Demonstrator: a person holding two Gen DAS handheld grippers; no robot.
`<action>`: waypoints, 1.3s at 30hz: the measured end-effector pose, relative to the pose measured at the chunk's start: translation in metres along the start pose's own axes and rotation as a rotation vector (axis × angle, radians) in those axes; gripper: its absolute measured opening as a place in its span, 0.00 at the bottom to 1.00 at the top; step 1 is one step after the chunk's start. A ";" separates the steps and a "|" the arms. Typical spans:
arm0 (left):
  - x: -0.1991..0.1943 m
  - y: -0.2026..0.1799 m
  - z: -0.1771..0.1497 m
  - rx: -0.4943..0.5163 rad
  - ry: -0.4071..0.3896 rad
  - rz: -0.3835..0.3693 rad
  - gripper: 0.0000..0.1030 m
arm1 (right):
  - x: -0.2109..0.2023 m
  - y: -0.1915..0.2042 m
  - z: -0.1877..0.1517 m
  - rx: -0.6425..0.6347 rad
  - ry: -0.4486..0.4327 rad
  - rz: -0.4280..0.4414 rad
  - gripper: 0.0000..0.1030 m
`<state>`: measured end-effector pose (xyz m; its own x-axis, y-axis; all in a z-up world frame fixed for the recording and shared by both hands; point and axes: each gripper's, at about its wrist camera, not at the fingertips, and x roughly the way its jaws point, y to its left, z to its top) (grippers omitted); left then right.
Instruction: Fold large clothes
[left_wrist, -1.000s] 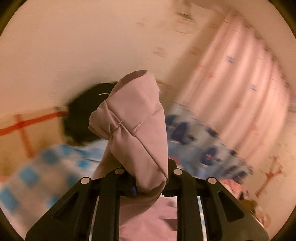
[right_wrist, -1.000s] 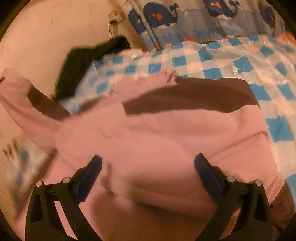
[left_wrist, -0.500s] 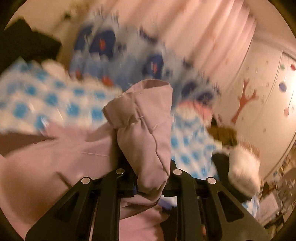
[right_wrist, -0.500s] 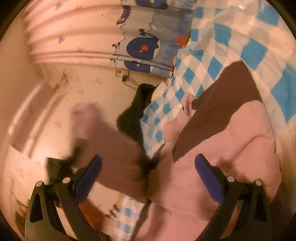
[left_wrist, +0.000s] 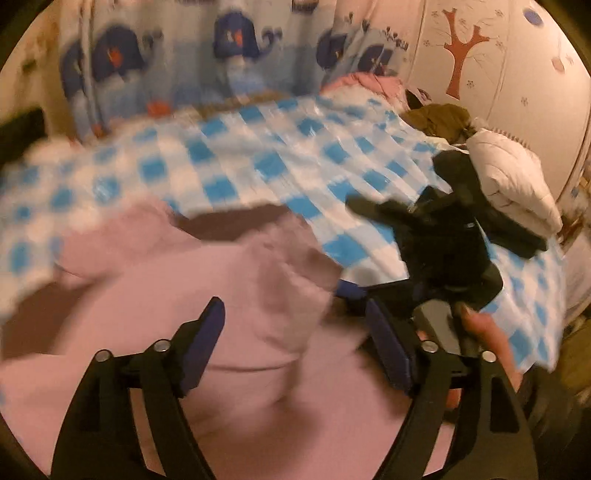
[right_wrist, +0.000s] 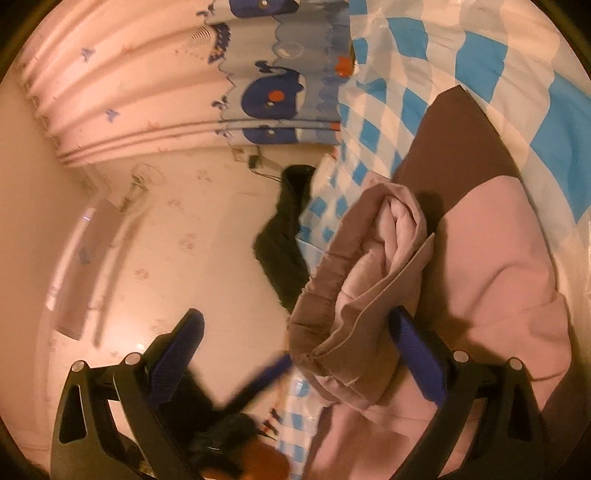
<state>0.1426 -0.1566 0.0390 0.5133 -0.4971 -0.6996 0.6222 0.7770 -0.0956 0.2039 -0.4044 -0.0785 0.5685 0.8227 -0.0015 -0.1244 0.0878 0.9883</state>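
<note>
Pink and brown cloth filled the lower half of the left wrist view: the large pink-and-brown padded garment (left_wrist: 207, 295) lay spread on the blue-and-white checked bed cover (left_wrist: 258, 162). The left gripper (left_wrist: 295, 343) hung over it with its jaws standing wide; they had just been opening, and a soft fold of the pink fabric sat between the pads without being pressed. The other tool and a hand (left_wrist: 484, 332) showed dark at the right, near a heap of white and dark coats (left_wrist: 506, 181).

In the right wrist view the picture was rolled sideways, so the bed ran up the right side. The right gripper (right_wrist: 295, 354) was also spread wide, holding nothing; the bunched cuff of a sleeve (right_wrist: 362, 295) lay just inside its right pad.

To do this fold well, I judged the freshly laid sleeve should be left flat across the body, the left tool lifted straight clear so it drags nothing, and the next grip taken at a hem edge, not on a bunch.
</note>
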 end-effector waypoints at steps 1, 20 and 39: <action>-0.017 0.011 0.003 -0.001 -0.025 0.013 0.79 | 0.002 0.004 -0.001 -0.011 0.009 -0.037 0.93; -0.110 0.248 -0.076 -0.605 -0.276 0.140 0.85 | 0.001 0.110 -0.036 -0.567 -0.091 -0.336 0.23; -0.083 0.242 -0.067 -0.464 -0.224 0.182 0.86 | -0.001 0.101 -0.023 -0.654 -0.145 -0.648 0.69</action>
<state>0.2107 0.0986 0.0267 0.7332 -0.3698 -0.5706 0.2119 0.9217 -0.3250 0.1724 -0.3833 0.0177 0.7779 0.4276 -0.4604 -0.1554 0.8409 0.5185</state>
